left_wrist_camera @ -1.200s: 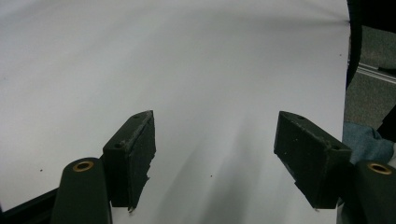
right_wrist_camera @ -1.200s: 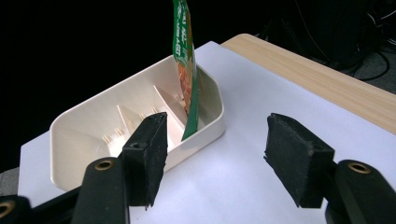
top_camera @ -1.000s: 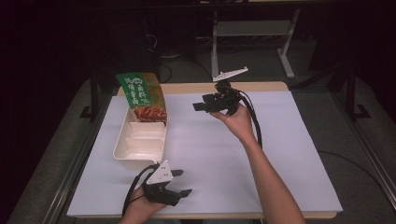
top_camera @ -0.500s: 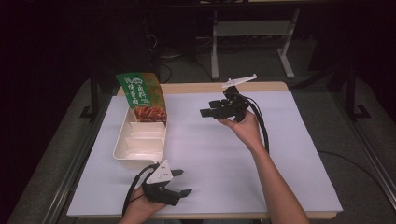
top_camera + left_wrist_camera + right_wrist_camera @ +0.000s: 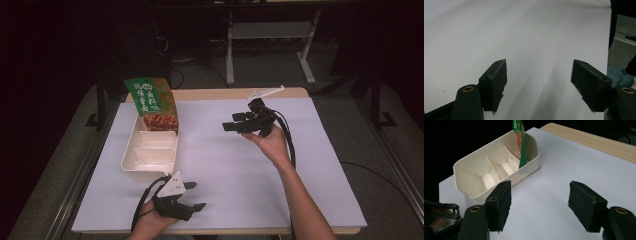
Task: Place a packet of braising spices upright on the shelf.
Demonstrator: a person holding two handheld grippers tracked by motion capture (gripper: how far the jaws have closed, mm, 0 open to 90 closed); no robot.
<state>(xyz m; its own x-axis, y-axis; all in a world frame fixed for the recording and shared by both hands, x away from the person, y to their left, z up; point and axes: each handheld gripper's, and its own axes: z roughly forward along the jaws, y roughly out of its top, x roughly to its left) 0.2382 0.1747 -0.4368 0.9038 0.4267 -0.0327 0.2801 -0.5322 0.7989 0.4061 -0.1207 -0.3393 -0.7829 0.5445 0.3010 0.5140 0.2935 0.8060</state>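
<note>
White sheet (image 5: 225, 165) over wooden table (image 5: 210, 93), dark room.

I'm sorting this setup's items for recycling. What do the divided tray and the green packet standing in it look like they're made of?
The tray looks like moulded plastic, cream and matte: thin even walls, rounded corners, ribbed dividers formed in one piece. The packet seems to be printed plastic film or foil laminate, slightly glossy: it is thin, flat-edged and stands leaning in the tray's far compartment. Neither can be confirmed by look alone.

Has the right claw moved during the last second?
Yes. The right claw has shifted rightward, away from the sauce packet standing in the divided tray.
</note>
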